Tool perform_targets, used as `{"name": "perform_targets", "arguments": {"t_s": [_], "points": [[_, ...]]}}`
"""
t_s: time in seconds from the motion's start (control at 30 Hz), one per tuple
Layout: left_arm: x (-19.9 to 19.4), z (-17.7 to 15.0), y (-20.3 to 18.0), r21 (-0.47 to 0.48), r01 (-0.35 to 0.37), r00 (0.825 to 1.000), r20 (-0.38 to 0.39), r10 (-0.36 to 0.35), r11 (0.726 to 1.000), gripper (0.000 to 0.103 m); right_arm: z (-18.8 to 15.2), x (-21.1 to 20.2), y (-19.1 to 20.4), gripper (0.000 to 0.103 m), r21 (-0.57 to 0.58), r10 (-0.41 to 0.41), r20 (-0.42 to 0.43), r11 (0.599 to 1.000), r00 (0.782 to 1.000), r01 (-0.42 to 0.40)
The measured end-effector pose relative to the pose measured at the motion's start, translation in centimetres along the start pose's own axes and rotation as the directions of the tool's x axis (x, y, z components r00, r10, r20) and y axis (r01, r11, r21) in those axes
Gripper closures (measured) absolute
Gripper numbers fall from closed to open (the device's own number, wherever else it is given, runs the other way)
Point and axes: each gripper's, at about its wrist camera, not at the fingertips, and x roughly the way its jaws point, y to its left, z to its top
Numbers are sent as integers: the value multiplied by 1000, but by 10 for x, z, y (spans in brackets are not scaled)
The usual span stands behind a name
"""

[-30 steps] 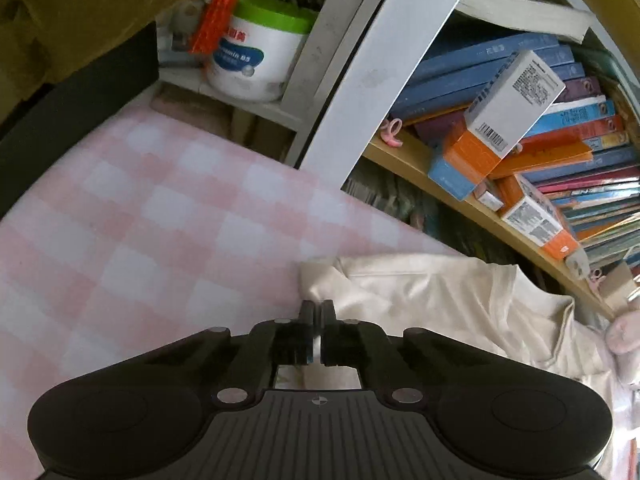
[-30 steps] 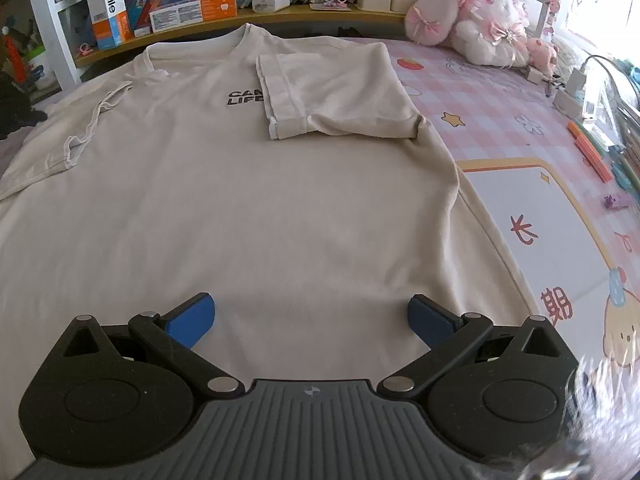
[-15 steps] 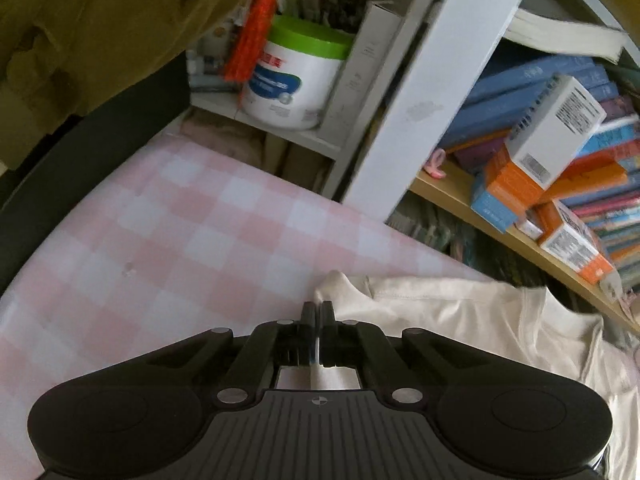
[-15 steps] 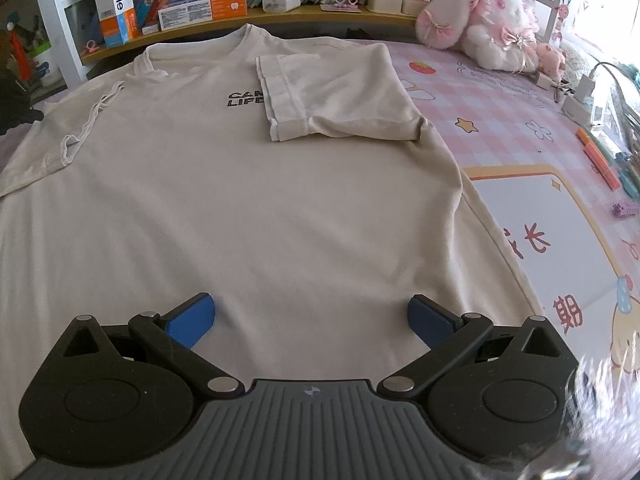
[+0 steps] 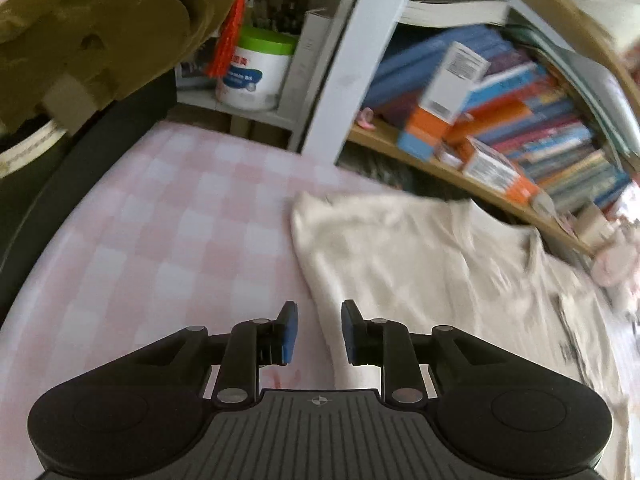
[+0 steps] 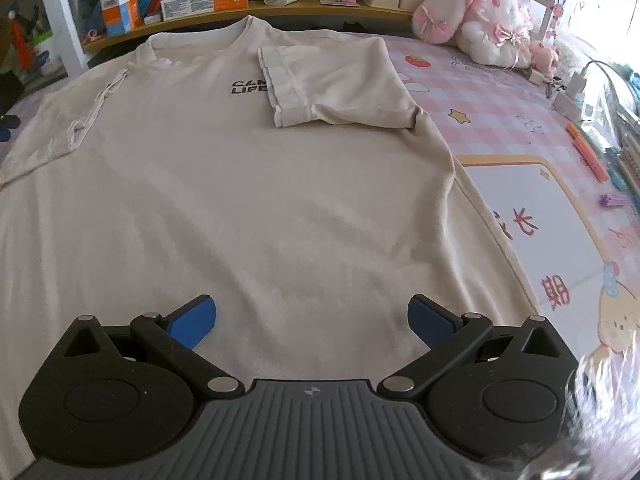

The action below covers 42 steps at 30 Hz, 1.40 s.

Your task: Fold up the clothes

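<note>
The cream T-shirt (image 6: pixel 260 208) lies spread flat, front up, on the pink checked bed (image 5: pixel 160 248), collar toward the bookshelf (image 6: pixel 248 8). One sleeve (image 6: pixel 336 88) is folded in over the chest, its hem beside the dark print; the other sleeve (image 6: pixel 72 128) lies outward at the opposite side, its hem a little rumpled. The left gripper (image 5: pixel 317 332) sits low at that side edge of the shirt, its fingers a short way apart and holding nothing, the cloth's edge running just under the gap. The right gripper (image 6: pixel 312 320) hovers over the lower body of the shirt with its fingers spread wide and empty. With one sleeve in and one out, the fold looks partway along, and the side by the left gripper seems the part in hand. To do it well, the fingers should take both layers of cloth at the edge rather than only the top one, pinching near the shoulder seam so the sleeve comes over whole. Carrying it across low and level should match the folded sleeve and keep the body from dragging. The left view is blurred, so the exact lie of the hem there is unclear.
</note>
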Motion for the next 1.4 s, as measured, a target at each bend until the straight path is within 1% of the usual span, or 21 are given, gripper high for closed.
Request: {"name": "perform_targets", "arguments": {"t_s": [0.1,0.13,0.27,0.33,0.4,0.47,0.63,0.77,0.9,1.0,1.1,1.13,1.17,1.2,1.23,1.27,1.3,1.33,1.4], "points": [[-28,-23,-2,20,-37,999,25,37,999,72,-6,-5,-2,0,-4,1,1,1000,1000,-1],[-37,-31,-3,27,-51,998,34,50,998,69,-8,-7,-4,0,-5,4,3,1000,1000,-4],[-72,-61,-13,21,-75,996,55,74,997,40,-4,-13,-12,0,-20,30,37,999,999,-29],[-88,-75,-22,36,-106,992,65,104,994,33,-2,-16,-17,0,-38,51,59,998,997,-49],[-100,-89,-35,51,-146,987,76,142,988,32,-2,-20,-24,0,-67,76,78,995,994,-71],[-111,-103,-49,62,-180,981,86,175,982,29,-2,-25,-32,0,-99,100,93,991,991,-91],[-136,-138,-87,68,-242,966,115,233,968,26,-12,-39,-66,0,-150,148,135,980,980,-128],[-154,-168,-117,62,-285,952,138,275,957,19,-24,-46,-98,0,-169,187,147,972,971,-162],[-173,-199,-148,55,-328,935,160,316,943,15,-41,-51,-127,0,-176,214,146,966,966,-188],[-180,-217,-156,74,-407,905,172,390,911,13,-54,-55,-144,0,-191,222,158,963,962,-191],[-186,-236,-162,93,-486,866,186,465,869,13,-64,-60,-157,3,-214,186,182,966,965,-146],[-188,-239,-160,86,-488,865,177,469,869,13,-66,-60,-160,3,-220,176,187,966,966,-133],[-189,-241,-157,72,-483,869,163,468,873,13,-67,-59,-165,4,-224,167,187,967,968,-124],[-191,-242,-154,58,-485,868,153,472,873,13,-68,-57,-169,10,-227,158,187,967,970,-114],[-193,-245,-152,47,-489,866,148,478,871,13,-69,-56,-173,14,-230,149,186,968,971,-105],[-195,-246,-150,35,-492,864,146,482,870,13,-69,-53,-177,21,-227,141,179,969,974,-98],[-198,-248,-149,22,-494,862,145,486,869,13,-69,-50,-180,26,-223,132,172,970,976,-92],[-200,-250,-148,12,-494,861,146,488,869,13,-69,-48,-182,27,-222,132,165,971,978,-93],[-205,-254,-148,3,-491,861,152,485,871,13,-70,-45,-186,38,-225,136,152,969,979,-100]]}}
